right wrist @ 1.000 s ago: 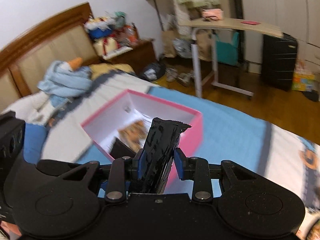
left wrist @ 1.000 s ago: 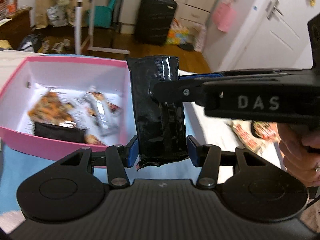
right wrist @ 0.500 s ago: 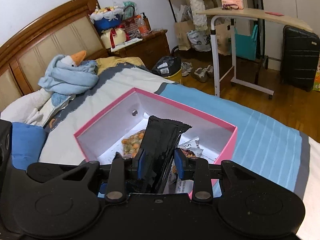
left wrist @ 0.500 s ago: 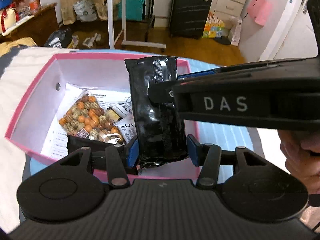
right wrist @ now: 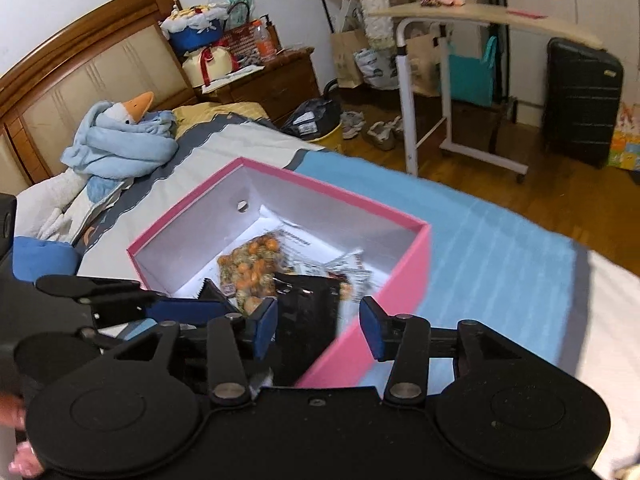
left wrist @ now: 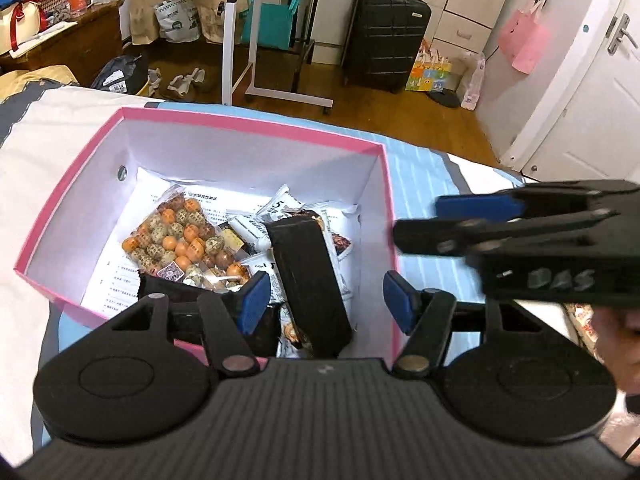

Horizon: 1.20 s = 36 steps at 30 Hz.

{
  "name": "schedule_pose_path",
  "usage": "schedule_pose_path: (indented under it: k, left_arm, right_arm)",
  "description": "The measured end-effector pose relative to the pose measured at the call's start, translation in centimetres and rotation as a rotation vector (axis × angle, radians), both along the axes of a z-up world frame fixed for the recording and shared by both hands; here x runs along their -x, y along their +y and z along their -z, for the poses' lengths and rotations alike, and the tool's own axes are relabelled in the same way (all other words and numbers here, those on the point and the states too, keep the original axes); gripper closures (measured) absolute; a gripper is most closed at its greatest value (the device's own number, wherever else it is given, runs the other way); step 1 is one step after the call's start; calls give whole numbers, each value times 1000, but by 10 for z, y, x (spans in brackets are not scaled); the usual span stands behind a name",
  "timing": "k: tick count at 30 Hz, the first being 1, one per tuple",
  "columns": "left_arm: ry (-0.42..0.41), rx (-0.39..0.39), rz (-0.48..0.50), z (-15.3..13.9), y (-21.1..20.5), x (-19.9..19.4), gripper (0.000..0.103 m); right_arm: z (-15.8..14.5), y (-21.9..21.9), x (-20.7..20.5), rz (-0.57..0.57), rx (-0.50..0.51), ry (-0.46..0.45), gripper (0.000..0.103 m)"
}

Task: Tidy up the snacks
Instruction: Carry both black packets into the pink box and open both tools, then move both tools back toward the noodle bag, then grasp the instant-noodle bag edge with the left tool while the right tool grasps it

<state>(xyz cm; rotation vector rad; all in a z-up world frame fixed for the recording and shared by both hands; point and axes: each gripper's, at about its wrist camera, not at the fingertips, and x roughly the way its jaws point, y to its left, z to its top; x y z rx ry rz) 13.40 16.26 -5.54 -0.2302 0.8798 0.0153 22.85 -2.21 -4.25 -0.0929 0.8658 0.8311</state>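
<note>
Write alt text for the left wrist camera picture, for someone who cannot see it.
A black snack packet lies tilted in a pink box on a bed, between the left gripper's jaws, which have just been opening and no longer press it. Under it are a bag of orange and speckled balls and white packets. The right gripper reaches in from the right.
</note>
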Motion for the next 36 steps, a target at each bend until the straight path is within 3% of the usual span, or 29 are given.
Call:
schedule_pose_path:
  k: [13,19,23,27,32,36]
  left_arm:
    - [-20,31,162,-52,-61,23,39]
    - [-11,76,251,-58,-110,22,37]
    - [18,115,311,-49,-148,13,36]
    - [50,149,369,-33,-187,0,35]
    - [80,195,409,-4,-232,-20,34]
    - [101,241,410,26,-263,-40,33]
  right_arm:
    - [-68,-151,46,91,115,-144,46]
    - [-73,-234,57,225,93,-147,38]
    - [-56,-289,53,361,50,-78,36]
    - [-20,-331,34,510,61,21,33]
    - [38,-366,7,643,66,183,33]
    - [71,-384,-3,736,97,253,33]
